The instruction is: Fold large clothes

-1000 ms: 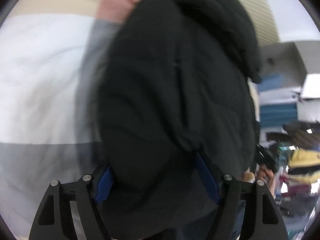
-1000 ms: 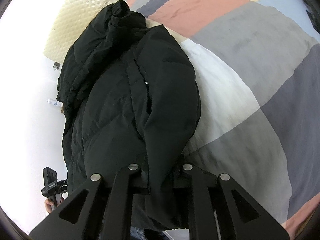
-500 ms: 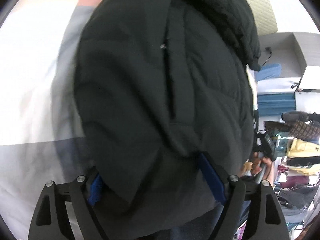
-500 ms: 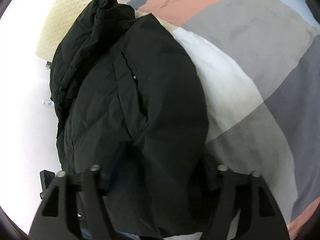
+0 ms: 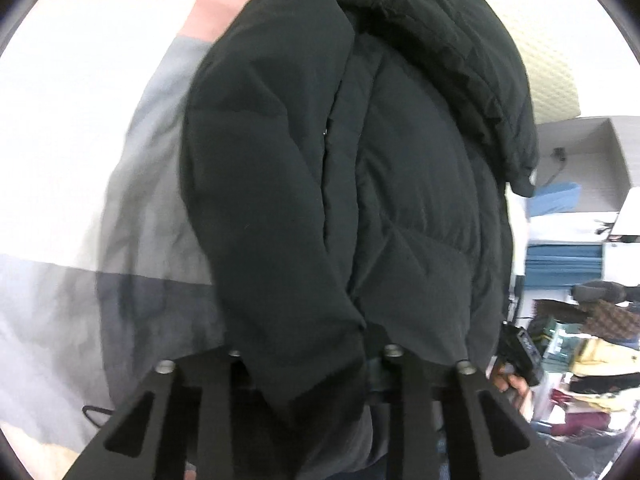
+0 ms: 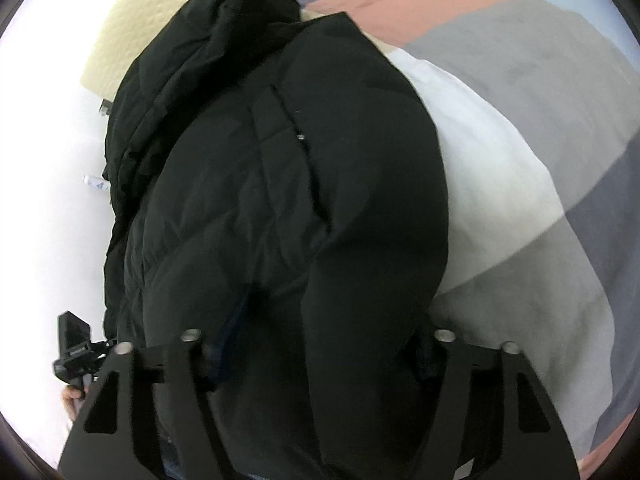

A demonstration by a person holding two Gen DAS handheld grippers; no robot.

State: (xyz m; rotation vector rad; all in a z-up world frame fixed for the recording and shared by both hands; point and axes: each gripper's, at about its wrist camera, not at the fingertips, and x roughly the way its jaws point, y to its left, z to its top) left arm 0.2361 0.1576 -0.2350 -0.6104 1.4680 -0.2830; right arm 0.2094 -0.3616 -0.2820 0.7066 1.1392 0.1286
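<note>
A puffy black jacket [image 5: 400,180] lies lengthwise on a patchwork bedspread [image 5: 140,200], hood at the far end. My left gripper [image 5: 312,344] sits at the jacket's near hem. Its jaws are closing and stand narrow, with a thick fold of the fabric squeezed between them and hiding the pads. In the right wrist view the same jacket [image 6: 260,200] fills the middle. My right gripper [image 6: 316,340] straddles a bulging sleeve at the near end. Its jaws are closing but still wide, and a blue pad [image 6: 228,344] shows bare beside the cloth.
The bedspread [image 6: 520,80] of grey, white, pink and dark patches spreads to the right of the jacket. A cream quilted headboard [image 6: 132,40] stands at the far end. Shelves with stacked clothes [image 5: 592,360] and a blue bin [image 5: 560,268] stand off the bed's side.
The left jaws have come in from wide to a narrow grip around the jacket's hem fold. The right jaws let go of a tight pinch, spread wide, then drew partly in.
</note>
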